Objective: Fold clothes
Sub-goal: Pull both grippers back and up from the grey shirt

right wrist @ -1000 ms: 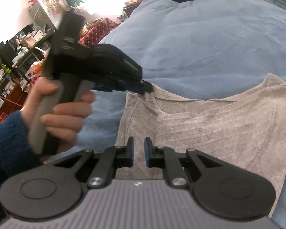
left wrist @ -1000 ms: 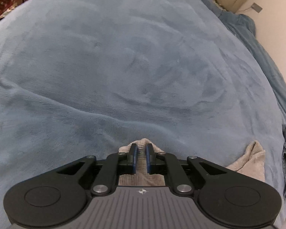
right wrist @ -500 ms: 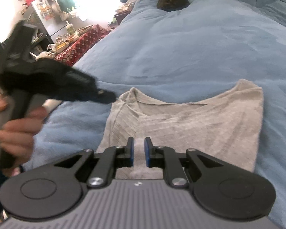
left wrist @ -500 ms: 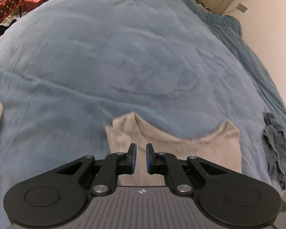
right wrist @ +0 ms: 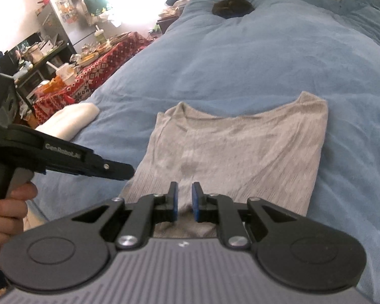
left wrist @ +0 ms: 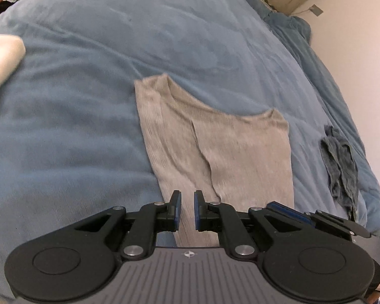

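A grey ribbed top [left wrist: 215,147] lies folded lengthwise and flat on the blue blanket [left wrist: 114,63]; it also shows in the right wrist view [right wrist: 235,149]. My left gripper [left wrist: 187,210] hovers above the top's near end, jaws a small gap apart and empty. It shows from the side in the right wrist view [right wrist: 124,172], at the top's left edge. My right gripper [right wrist: 184,202] hovers over the top's near end, jaws a small gap apart with nothing between them. Its tips show at the lower right of the left wrist view [left wrist: 291,210].
A dark grey garment [left wrist: 342,167] lies crumpled near the bed's right edge by the wall. A white folded item [right wrist: 71,119] sits at the bed's left edge. A dark object [right wrist: 231,7] rests at the far end. A cluttered table with a red cloth [right wrist: 88,76] stands left.
The left gripper let go of the top's corner and pulled back toward me. The top now lies flat. Both grippers have drawn back from it.
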Demonstrator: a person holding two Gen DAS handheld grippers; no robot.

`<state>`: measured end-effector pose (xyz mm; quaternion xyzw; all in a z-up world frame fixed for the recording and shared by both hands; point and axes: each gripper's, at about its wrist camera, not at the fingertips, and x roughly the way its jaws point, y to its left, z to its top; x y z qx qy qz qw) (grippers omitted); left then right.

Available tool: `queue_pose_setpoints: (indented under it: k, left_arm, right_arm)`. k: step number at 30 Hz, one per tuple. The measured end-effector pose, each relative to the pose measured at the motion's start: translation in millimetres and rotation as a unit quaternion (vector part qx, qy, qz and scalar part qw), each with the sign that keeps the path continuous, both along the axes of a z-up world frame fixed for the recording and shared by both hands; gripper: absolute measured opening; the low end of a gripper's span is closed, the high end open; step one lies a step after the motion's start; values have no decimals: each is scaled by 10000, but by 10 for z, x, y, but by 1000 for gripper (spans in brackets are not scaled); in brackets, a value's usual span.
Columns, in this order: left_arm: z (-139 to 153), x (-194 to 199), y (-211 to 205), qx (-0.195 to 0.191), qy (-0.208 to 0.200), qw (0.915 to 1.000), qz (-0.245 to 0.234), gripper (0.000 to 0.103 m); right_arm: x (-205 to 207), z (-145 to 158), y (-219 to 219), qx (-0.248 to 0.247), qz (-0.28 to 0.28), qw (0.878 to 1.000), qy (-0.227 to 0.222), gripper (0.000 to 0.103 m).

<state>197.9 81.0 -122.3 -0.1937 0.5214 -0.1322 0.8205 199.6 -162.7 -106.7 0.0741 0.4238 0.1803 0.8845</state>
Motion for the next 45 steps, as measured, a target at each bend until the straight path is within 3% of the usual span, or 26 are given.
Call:
queue_pose_setpoints:
  k: [5, 12, 19, 21, 23, 28, 33, 39, 45]
  left_arm:
    - [-142, -171, -85, 395, 97, 9992, -69, 9]
    - [-101, -341, 180, 37, 187, 9998, 116, 9]
    - [-28, -451, 466, -17, 167, 9992, 367, 9]
    - [-4, -458, 540, -58, 161, 9989, 438, 9]
    - [23, -459, 603, -77, 142, 9986, 501, 9]
    - [97, -400, 701, -7, 66, 9984, 561, 9]
    - [182, -200, 739, 298, 15, 9988, 399, 9]
    - [343, 51, 691, 1173, -280, 9927, 38, 9]
    - [451, 177, 745, 1486, -312, 9884, -79, 9]
  right_arm:
    - [-119, 22, 47, 26, 170, 9998, 57, 15]
    - [-185, 53, 323, -32, 744, 9972, -28, 15]
    - [-266, -30, 736, -549, 1268, 9902, -226, 16]
    - [-284, -44, 833, -686, 1365, 9877, -323, 17]
    - [-312, -30, 905, -788, 1443, 9853, -465, 24]
    - [-345, -69, 1024, -995, 1577, 9809, -561, 27]
    - [-364, -182, 1087, -1192, 1588, 9792, -426, 27]
    - [-369, -246, 1093, -1313, 1436, 9805, -291, 26]
    - [-314, -267, 1098, -1294, 1261, 9834, -182, 25]
